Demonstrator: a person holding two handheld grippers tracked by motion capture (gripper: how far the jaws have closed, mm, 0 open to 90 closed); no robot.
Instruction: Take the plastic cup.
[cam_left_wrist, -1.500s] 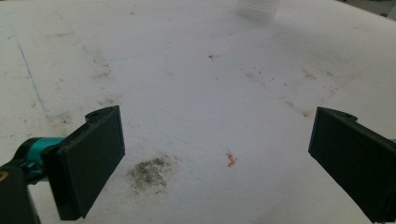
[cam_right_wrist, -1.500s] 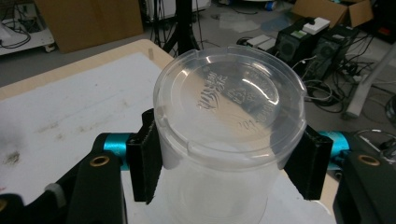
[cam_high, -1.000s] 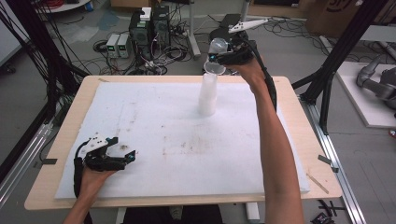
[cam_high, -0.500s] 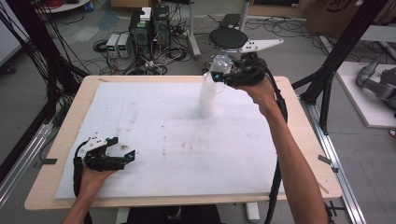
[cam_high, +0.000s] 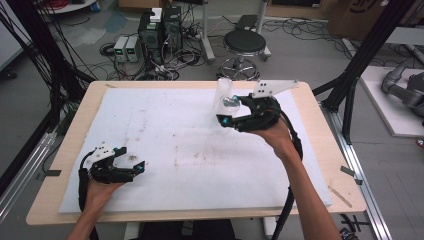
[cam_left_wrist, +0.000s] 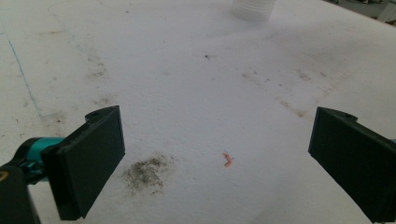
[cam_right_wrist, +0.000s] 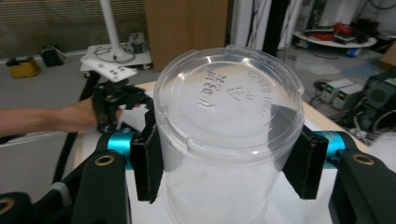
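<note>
right gripper view looks straight onto the flat bottom of a clear plastic cup (cam_right_wrist: 229, 121), upside down or tipped toward the camera, with raised lettering on its base; the right gripper (cam_right_wrist: 229, 163) has its two black jaws pressed against the cup's sides, clamped on it. from the high view that right gripper (cam_high: 227, 112) is held above the far right part of the white mat (cam_high: 175, 135), the cup (cam_high: 225, 95) sticking out from it toward the far edge of the table (cam_high: 330, 150). the left gripper (cam_high: 131, 162) rests low at the near left of the mat, its jaws spread wide apart with nothing between them. left gripper view shows stained mat (cam_left_wrist: 196, 84) between those jaws, a dark smudge (cam_left_wrist: 147, 172) and a small pink scrap (cam_left_wrist: 228, 160) lying on it. behind the table stand a black stool (cam_high: 245, 42) and electronic boxes (cam_high: 160, 27) among cables on the floor.
</note>
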